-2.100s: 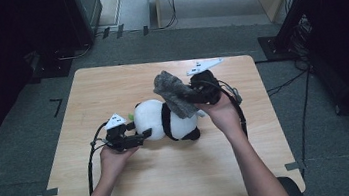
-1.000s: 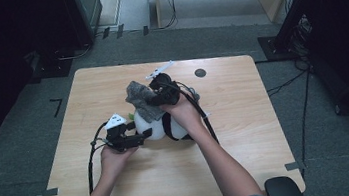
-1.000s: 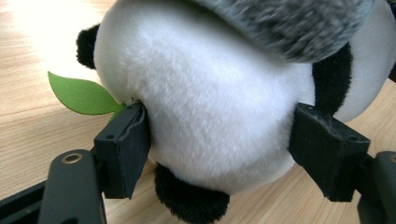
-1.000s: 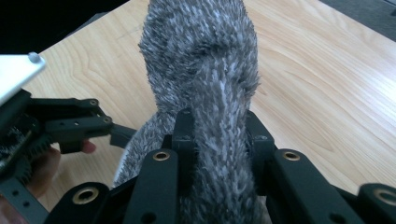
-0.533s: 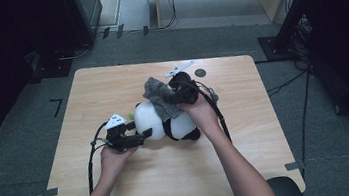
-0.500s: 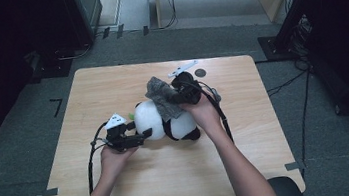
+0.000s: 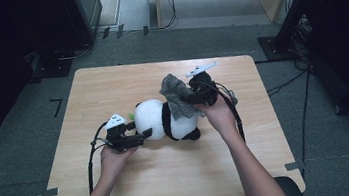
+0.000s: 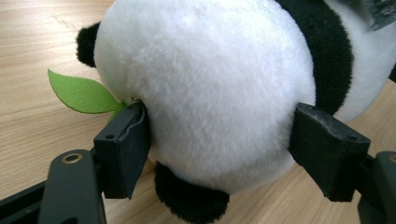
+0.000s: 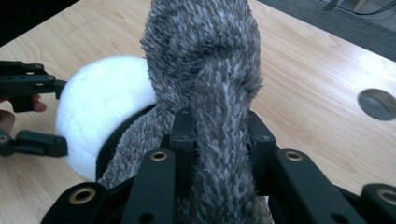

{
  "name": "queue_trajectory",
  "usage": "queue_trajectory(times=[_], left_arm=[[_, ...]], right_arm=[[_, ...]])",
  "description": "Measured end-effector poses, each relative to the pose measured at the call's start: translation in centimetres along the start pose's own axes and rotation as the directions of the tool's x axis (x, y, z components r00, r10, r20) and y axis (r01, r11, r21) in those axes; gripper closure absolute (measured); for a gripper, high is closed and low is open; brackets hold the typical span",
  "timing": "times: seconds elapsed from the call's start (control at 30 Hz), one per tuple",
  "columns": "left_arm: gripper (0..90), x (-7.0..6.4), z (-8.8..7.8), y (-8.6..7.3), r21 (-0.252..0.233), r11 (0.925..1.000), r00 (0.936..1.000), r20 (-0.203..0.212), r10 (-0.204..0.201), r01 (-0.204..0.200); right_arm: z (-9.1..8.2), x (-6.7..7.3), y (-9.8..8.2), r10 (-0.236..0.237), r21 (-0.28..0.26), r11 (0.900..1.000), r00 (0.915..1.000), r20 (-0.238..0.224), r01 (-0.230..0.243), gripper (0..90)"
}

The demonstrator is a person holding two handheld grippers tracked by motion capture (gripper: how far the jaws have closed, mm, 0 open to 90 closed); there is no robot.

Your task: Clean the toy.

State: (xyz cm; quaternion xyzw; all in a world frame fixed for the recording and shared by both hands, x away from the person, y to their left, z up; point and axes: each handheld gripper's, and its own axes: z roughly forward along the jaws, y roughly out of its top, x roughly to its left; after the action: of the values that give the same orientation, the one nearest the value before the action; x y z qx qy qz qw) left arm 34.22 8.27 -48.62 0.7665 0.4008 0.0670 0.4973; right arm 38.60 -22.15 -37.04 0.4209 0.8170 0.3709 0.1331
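Observation:
A black-and-white panda plush (image 7: 163,122) lies on its side at the middle of the wooden table (image 7: 110,85). My left gripper (image 7: 141,132) grips its white head (image 8: 205,88), one pad pressed into each side. A green felt leaf (image 8: 81,93) sticks out beside the head. My right gripper (image 7: 190,96) hovers above the panda's body and is shut on a grey fuzzy cloth (image 7: 174,95). The cloth (image 9: 210,56) stands bunched up between the jaws, and its lower end drapes onto the panda (image 9: 102,102).
A round grey hole (image 9: 376,103) sits in the tabletop toward the far right. Bare wood surrounds the plush. Cables trail from both grippers across the table. Dark floor and equipment lie beyond the far edge.
My right gripper has carried the grey cloth from over the panda's head back to the right, above its body. The left gripper and the panda have stayed in place.

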Motion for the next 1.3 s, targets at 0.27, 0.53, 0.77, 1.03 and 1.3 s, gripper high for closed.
queue_trajectory(times=[0.27,0.53,0.77,1.03,1.3], left_arm=[[23.5,0.1,0.0,0.0,-0.005,1.0000,1.0000,0.004,-0.001,0.001],[23.3,0.1,0.0,0.0,-0.005,1.0000,1.0000,0.007,0.002,-0.002],[23.2,0.0,0.0,0.0,-0.002,1.0000,1.0000,0.002,-0.002,0.002],[23.1,0.0,0.0,0.0,-0.002,1.0000,1.0000,0.003,-0.001,0.001],[23.0,0.0,-0.1,0.0,0.003,1.0000,1.0000,0.003,0.000,0.000]], right_arm=[[-1.7,-1.3,-1.3,0.027,-0.011,1.000,0.9994,0.022,-0.027,71.1],[-2.9,-2.3,-2.3,0.042,-0.016,0.999,0.9985,0.036,-0.041,71.4],[-3.8,-1.2,-1.9,0.035,-0.049,0.998,0.9984,-0.043,-0.038,72.3],[-3.6,2.3,-0.7,-0.041,-0.078,0.997,0.9878,-0.151,0.029,72.3],[-0.7,5.4,0.2,-0.093,-0.047,0.995,0.9695,-0.227,0.085,72.3]])
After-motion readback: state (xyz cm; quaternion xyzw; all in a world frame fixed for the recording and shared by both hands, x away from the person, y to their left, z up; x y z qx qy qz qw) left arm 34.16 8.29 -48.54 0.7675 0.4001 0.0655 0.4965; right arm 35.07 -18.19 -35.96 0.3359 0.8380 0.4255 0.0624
